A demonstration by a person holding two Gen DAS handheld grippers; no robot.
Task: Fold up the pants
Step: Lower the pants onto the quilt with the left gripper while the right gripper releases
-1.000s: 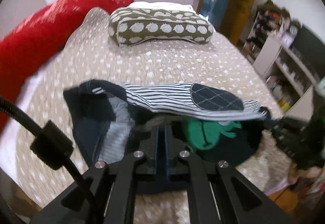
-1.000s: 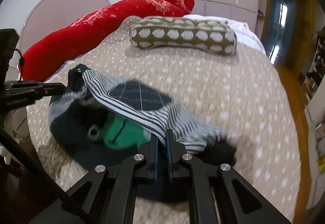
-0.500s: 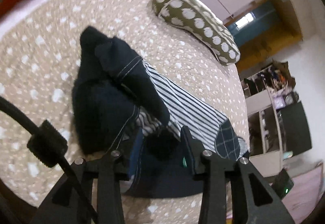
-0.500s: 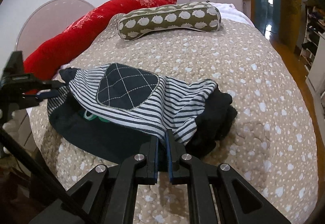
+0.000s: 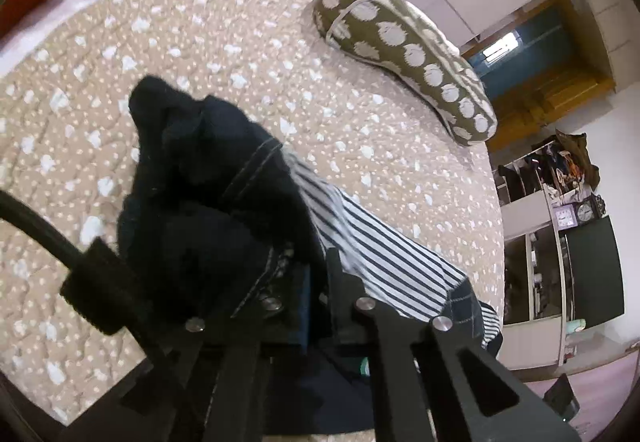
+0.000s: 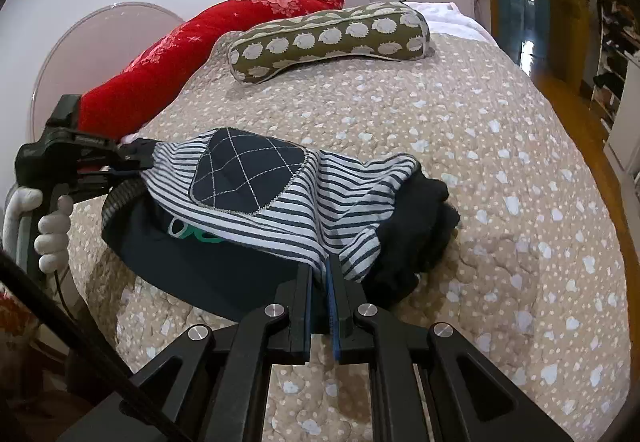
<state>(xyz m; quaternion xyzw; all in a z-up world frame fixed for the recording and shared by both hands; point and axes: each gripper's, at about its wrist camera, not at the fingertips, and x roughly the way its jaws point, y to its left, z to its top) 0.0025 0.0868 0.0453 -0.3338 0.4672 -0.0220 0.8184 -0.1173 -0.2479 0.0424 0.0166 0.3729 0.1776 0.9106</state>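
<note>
The pants point(image 6: 320, 201) are striped navy and white with a quilted navy knee patch point(image 6: 244, 173) and dark bunched ends. They lie across the near side of the bed, over dark cloth with a green print point(image 6: 196, 234). My right gripper point(image 6: 320, 270) is shut on the striped hem close to a dark bunch point(image 6: 420, 226). My left gripper point(image 6: 136, 161), held by a gloved hand point(image 6: 52, 230), pinches the opposite end. In the left wrist view the left gripper point(image 5: 316, 266) is shut on the pants between the dark bunch point(image 5: 208, 169) and the stripes point(image 5: 380, 254).
The bed carries a beige spotted quilt point(image 6: 500, 161). An olive bolster pillow with white prints point(image 6: 328, 41) and a long red cushion point(image 6: 224, 37) lie at the far end. Shelves with clutter point(image 5: 560, 222) and a wooden floor point(image 6: 592, 145) lie past the right edge.
The left gripper rolled and sank toward the bed, stood open half a second ago, and has shut on the pants again. The right gripper kept its grip and the striped cloth settled lower.
</note>
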